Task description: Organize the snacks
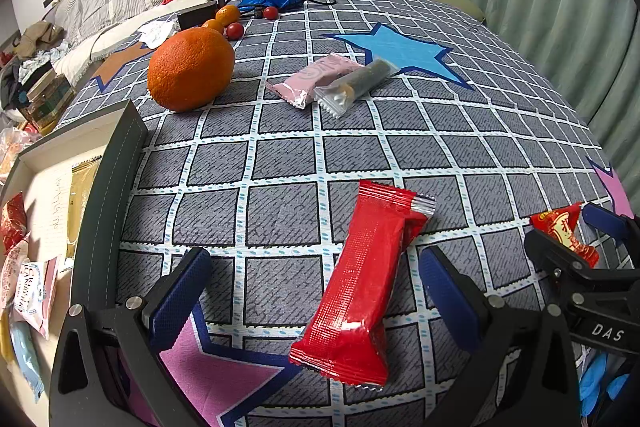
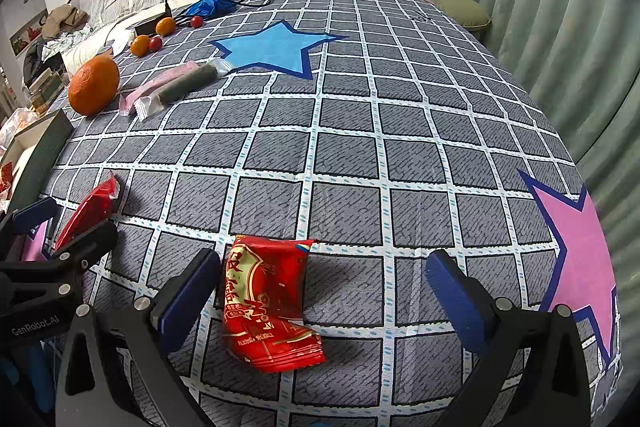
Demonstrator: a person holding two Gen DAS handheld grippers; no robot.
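Pick-up step, I judge: both claws gape wide and empty. The left claw (image 1: 316,291) straddles the long red snack packet (image 1: 360,287) at lower centre; the right claw (image 2: 320,291) frames a printed red packet (image 2: 268,303) on the tabletop (image 2: 400,147). Next, each must close squarely, then carry to the box (image 1: 108,195) at left.

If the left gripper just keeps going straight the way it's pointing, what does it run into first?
The left gripper is open, and the long red snack packet already lies between its fingers, so it would meet that first. Farther along the line lie the pink packet and the clear-wrapped dark snack, though depth is unclear.
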